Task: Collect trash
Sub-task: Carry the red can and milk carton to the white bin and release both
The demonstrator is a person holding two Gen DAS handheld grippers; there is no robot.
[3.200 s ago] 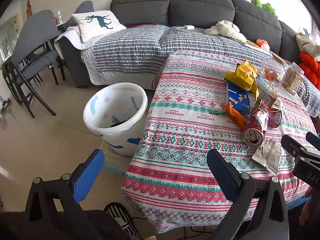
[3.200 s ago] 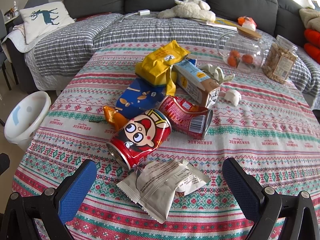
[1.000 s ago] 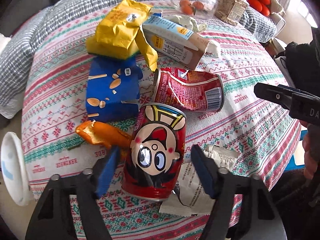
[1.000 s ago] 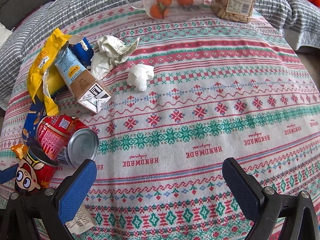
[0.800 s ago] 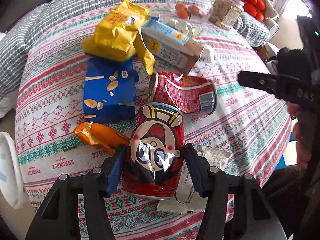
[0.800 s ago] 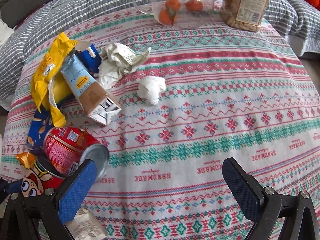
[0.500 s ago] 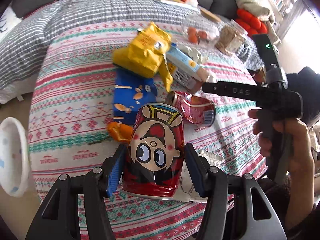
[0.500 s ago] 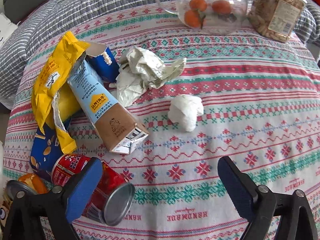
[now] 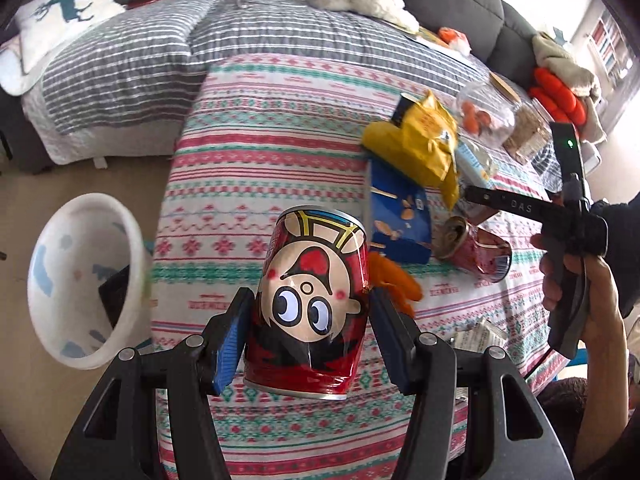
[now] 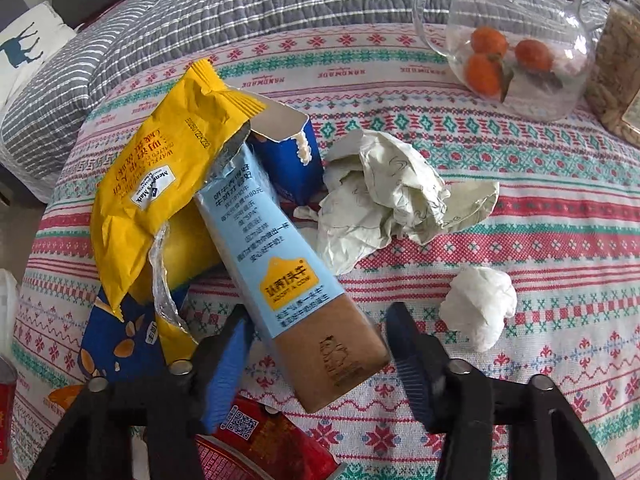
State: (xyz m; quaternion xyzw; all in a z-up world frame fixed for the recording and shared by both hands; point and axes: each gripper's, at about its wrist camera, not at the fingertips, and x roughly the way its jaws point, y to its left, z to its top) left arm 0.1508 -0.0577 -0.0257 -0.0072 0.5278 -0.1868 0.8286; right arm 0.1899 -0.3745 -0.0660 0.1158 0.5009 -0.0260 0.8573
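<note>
My left gripper (image 9: 310, 332) is shut on a red cartoon-face can (image 9: 312, 300) and holds it above the table's left edge, to the right of the white trash bin (image 9: 76, 280) on the floor. My right gripper (image 10: 320, 340) is partly closed with a finger on either side of the brown end of a light-blue milk carton (image 10: 280, 264); the pads look close to it, and contact is unclear. The right gripper also shows in the left wrist view (image 9: 516, 208). On the table lie a yellow snack bag (image 10: 160, 184), a blue box (image 10: 288, 152), crumpled paper (image 10: 388, 196), a white tissue (image 10: 480, 304) and a crushed red can (image 9: 476, 252).
A glass jar with oranges (image 10: 516, 44) and a nut jar (image 10: 616, 76) stand at the table's far right. A striped grey couch cover (image 9: 140, 68) lies behind the table. An orange wrapper (image 9: 396, 280) and a white packet (image 9: 476, 336) lie near the front edge.
My left gripper has closed on the cartoon can, lifted it and swung left toward the bin. My right gripper has moved forward to the milk carton and its fingers have narrowed around it.
</note>
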